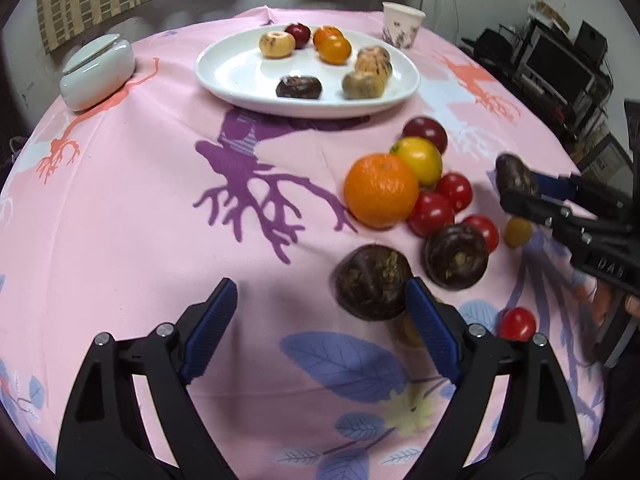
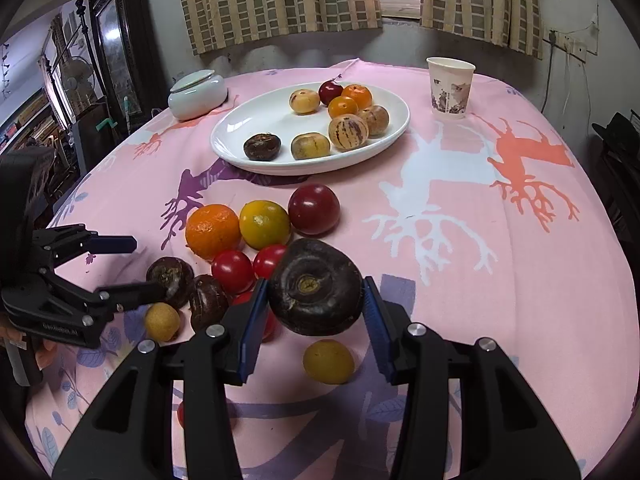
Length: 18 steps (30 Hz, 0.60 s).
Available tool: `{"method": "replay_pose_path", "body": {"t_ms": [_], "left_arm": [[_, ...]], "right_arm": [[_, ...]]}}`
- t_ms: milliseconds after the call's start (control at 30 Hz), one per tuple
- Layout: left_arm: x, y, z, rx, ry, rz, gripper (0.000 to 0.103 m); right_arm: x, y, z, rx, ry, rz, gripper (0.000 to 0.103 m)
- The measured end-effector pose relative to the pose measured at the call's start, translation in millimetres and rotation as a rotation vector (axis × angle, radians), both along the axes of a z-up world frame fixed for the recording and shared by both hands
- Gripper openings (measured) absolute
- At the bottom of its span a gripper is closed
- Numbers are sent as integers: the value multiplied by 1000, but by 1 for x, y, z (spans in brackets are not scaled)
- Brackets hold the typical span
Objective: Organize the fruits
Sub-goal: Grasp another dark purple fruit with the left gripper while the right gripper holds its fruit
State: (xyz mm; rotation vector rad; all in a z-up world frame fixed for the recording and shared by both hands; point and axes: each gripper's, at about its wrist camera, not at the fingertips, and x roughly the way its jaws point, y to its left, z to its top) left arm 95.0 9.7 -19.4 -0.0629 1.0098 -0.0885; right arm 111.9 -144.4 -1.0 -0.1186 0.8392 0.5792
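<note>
Right claw grips one water chestnut; plate holds eight fruits.

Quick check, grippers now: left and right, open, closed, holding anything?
Left gripper: open, holding nothing.
Right gripper: shut on a dark brown water chestnut, lifted off the table.

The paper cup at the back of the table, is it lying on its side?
No, the paper cup stands upright on the pink tablecloth, its open mouth facing up, to the right of the white plate.
</note>
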Motion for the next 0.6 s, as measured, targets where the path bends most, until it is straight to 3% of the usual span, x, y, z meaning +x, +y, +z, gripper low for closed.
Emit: {"method": "replay_pose_path", "body": {"t_ms": [167, 267, 333, 500, 600], "left_arm": [[-10, -12, 9, -91, -7, -126, 88], [-14, -18, 12, -21, -44, -134, 88], [-13, -14, 11, 23, -60, -82, 88], [-8, -3, 10, 33, -70, -16, 88], [-7, -4, 6, 52, -46, -37, 88]], "right_arm": [[0, 0, 0, -1, 1, 0, 47], [0, 0, 0, 0, 0, -1, 47], [0, 0, 0, -1, 1, 1, 47], [-1, 0, 1, 0, 0, 5, 47], [-2, 0, 1, -1, 0, 6, 47]]}}
